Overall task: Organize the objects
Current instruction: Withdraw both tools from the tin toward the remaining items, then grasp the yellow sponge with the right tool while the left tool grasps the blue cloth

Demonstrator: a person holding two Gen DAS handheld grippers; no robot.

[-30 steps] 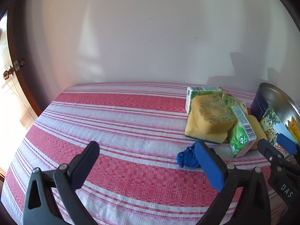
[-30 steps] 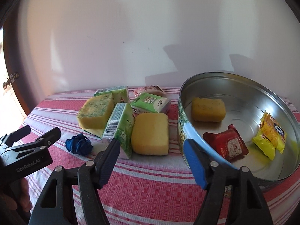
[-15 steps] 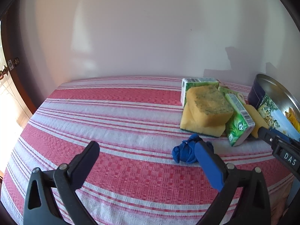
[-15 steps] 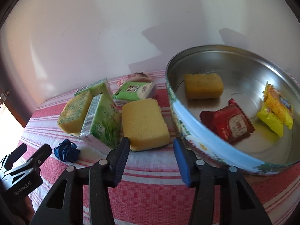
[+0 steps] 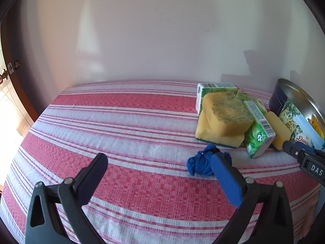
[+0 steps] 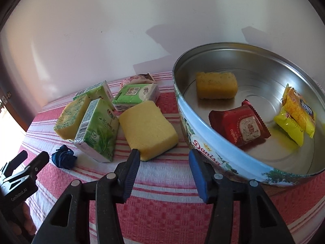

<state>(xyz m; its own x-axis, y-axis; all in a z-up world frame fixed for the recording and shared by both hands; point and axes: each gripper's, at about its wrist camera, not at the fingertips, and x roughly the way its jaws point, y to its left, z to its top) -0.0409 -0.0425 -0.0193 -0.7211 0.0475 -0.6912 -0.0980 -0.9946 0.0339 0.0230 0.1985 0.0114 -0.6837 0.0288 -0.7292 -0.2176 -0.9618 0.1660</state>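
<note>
Just ahead of your right gripper (image 6: 164, 158), half-open and empty after narrowing, a yellow sponge (image 6: 148, 127) lies beside the tin (image 6: 207, 140): light, squashy; pinch its short sides. Left gripper (image 5: 157, 167) gapes, empty.

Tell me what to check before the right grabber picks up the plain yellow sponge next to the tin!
1. Right grabber empty: ok. Its jaws have just been closing, nothing between them.
2. Grabber lined up with the plain yellow sponge: not ok; only its left finger is at the sponge's near corner.
3. Sponge free on top: ok, nothing lies on it.
4. Room in the tin: ok, bare metal between the sponge inside and the red packet.
5. Left grabber out of the way: ok, open near the blue cloth.
6. Green packet clear of the sponge: cannot tell.
</note>
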